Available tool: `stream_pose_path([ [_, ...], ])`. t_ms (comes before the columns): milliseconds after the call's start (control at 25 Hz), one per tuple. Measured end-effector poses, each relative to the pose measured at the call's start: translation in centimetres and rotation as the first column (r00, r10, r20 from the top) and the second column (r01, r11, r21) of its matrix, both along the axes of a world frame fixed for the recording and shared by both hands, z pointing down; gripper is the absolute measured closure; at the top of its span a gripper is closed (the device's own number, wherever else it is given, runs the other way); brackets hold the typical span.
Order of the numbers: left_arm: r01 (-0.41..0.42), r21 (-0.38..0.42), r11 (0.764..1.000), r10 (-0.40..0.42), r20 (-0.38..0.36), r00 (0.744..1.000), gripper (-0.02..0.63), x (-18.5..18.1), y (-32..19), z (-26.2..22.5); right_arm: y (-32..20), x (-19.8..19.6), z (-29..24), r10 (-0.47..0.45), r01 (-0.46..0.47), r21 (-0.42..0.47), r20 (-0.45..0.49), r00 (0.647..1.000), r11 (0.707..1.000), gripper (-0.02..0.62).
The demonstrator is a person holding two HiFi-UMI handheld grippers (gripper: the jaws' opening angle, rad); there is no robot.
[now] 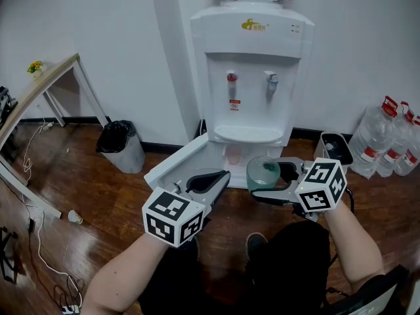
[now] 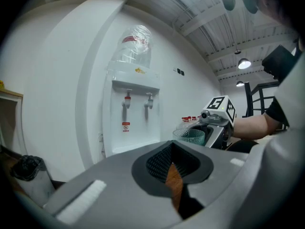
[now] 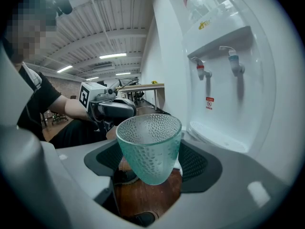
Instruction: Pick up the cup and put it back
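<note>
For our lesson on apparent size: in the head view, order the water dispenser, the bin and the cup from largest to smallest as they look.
1. dispenser
2. bin
3. cup, which looks smallest even though it is nearest the camera.

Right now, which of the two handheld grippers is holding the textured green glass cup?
The right gripper, jaws shut on that textured green glass cup; the left gripper is empty.

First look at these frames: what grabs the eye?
A textured green glass cup, held aloft in the right gripper, sits at the centre of that gripper's view. Behind it, the white water dispenser fills the middle of the head view. The left gripper hangs empty beside the cup.
</note>
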State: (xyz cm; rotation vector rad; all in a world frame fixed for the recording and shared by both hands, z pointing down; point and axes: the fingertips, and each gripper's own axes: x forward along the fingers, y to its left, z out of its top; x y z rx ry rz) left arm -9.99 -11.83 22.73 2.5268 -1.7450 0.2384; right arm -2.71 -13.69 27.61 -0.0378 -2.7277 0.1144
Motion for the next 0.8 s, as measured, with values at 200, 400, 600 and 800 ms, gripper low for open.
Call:
stream_pose_path([
  [200, -0.010, -0.017, 1.000, 0.010, -0.015, 1.000, 0.397, -0.1, -0.7, 0.7, 0.1, -0.1, -0.2, 0.000, 0.000, 0.005, -0.001, 1.000, 1.000, 0.227],
  [400, -0.005, -0.020, 1.000, 0.005, -0.020, 1.000, 0.397, -0.3, -1.0, 1.0, 0.0, 0.0, -0.1, 0.009, -0.009, 0.004, -0.001, 1.000, 1.000, 0.227],
  [600, -0.015, 0.029, 0.999, 0.016, -0.013, 1.000, 0.397, -0.3, -0.9, 0.4, 0.0, -0.3, 0.1, 0.011, -0.011, 0.012, 0.000, 1.000, 1.000, 0.228],
  [800, -0.038, 0.019, 0.999, 0.039, -0.028, 0.999, 0.396, 0.5, -1.2, 0.6, -0.1, 0.1, 0.1, 0.018, -0.018, 0.010, -0.005, 1.000, 1.000, 0.227],
])
